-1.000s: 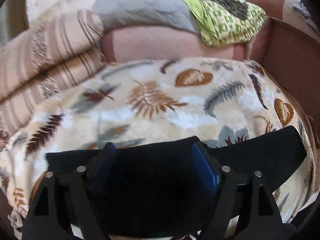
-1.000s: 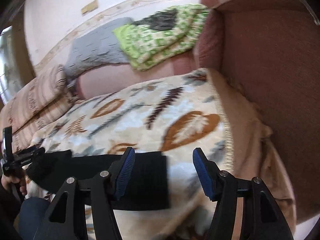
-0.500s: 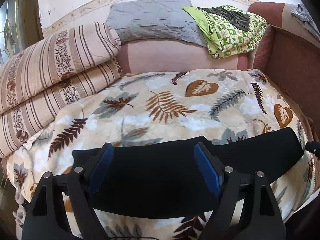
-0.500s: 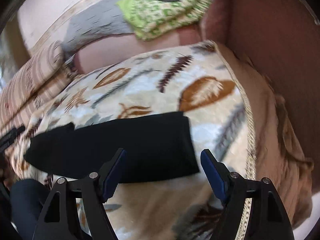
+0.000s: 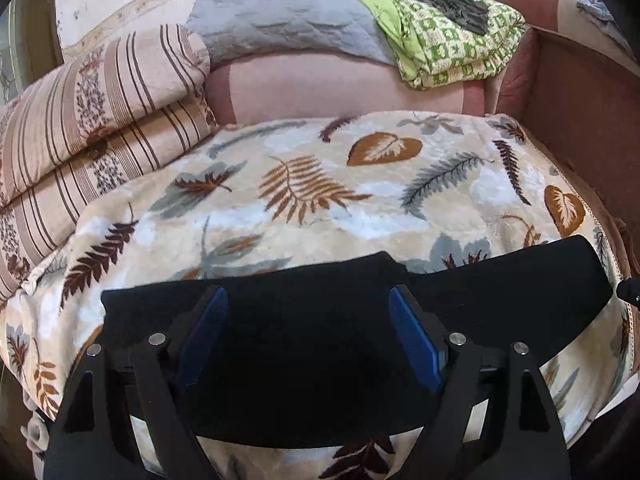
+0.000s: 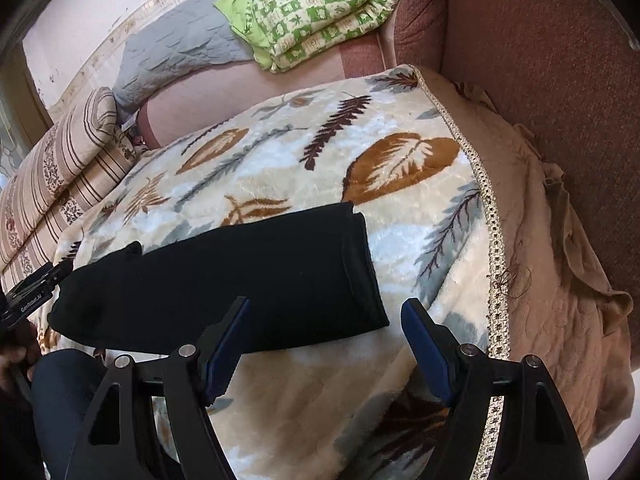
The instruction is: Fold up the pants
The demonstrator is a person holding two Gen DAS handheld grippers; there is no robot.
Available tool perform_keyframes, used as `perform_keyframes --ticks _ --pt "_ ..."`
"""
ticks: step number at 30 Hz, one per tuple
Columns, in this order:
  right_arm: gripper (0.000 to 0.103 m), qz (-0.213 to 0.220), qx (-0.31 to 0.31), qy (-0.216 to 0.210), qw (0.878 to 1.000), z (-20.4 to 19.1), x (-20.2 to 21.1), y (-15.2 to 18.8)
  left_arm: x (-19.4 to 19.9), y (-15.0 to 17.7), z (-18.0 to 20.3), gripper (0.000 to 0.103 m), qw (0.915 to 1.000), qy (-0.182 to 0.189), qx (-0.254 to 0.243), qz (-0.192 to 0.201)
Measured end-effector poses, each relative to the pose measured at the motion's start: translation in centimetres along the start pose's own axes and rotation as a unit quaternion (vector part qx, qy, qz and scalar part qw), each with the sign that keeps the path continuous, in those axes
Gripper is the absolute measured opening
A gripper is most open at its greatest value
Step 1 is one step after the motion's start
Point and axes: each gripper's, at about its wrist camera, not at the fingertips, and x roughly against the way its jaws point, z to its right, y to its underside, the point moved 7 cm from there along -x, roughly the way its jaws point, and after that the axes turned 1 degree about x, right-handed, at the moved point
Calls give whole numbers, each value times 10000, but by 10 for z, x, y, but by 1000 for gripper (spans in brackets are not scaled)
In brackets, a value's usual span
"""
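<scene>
Black pants (image 5: 304,344): lying as a long folded strip across the near edge of the leaf-print blanket (image 5: 320,184), hem end toward the sofa arm (image 6: 540,60). Left gripper (image 5: 308,332) and right gripper (image 6: 324,344): both hovering with fingers spread, gripping nothing. Risk: the plush blanket is likely bunching into a pinch, or only the top layer is lifting, skewing the next fold.

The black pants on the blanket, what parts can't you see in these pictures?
- Left wrist view: the near middle of the black pants sits behind the left gripper, whose fingers are apart.
- Right wrist view: the pants' near edge is covered by the right gripper, also open.
- Both views: the cloth is too dark to count its folded layers.
- The leaf blanket hides what lies under it.
</scene>
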Motion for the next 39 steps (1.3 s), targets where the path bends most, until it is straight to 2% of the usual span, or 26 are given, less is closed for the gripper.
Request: perform_keyframes --ticks 3,6,8,10,13,15,18,21,25,27,28,30,33,35,39 --pt "77 -41 -93 -119 9999 0 -3 1 -6 3 1 83 9999 64 29 -103" --pt "77 -78 -853 -799 9931 9 -7 1 -5 4 5 83 10000 25 -58 -70" --pt "77 -134 -1692 -1536 9735 21 -10 -1 -2 3 9 83 9998 -8 -181 10" --pt "77 -159 -2226 -1748 9590 34 -12 0 0 2 16 83 9992 -92 -377 82" --pt "79 -368 -2631 -1795 9472 44 -19 8 2 1 25 83 9973 -224 -679 186" --pt "77 -420 -2771 -1616 9462 52 -23 12 2 0 29 83 9959 -277 -830 221" --pt "77 -390 -3290 -1867 9249 62 -28 14 2 0 31 83 9949 -333 -914 254" --pt "79 -484 -3307 -1982 9214 60 -36 11 2 0 31 83 9949 -346 -916 233" --pt "78 -457 -3224 -1979 9246 59 -38 7 2 1 32 83 9949 -333 -924 222" --pt "69 -468 -3212 -1921 9261 61 -37 10 2 1 32 83 9951 -327 -911 212" --pt "52 -510 -3208 -1902 9265 62 -38 12 1 1 31 83 9954 -313 -889 190" --pt "29 -693 -3204 -1901 9254 63 -43 18 -1 2 30 83 9958 -285 -856 150" --pt "21 -709 -3094 -1763 9317 63 -42 19 -3 3 28 83 9962 -264 -819 117" --pt "17 -715 -3166 -1736 9298 66 -44 20 -3 3 27 83 9965 -252 -789 117" --pt "16 -683 -3281 -1724 9263 70 -46 21 -4 3 20 83 9974 -248 -678 83"
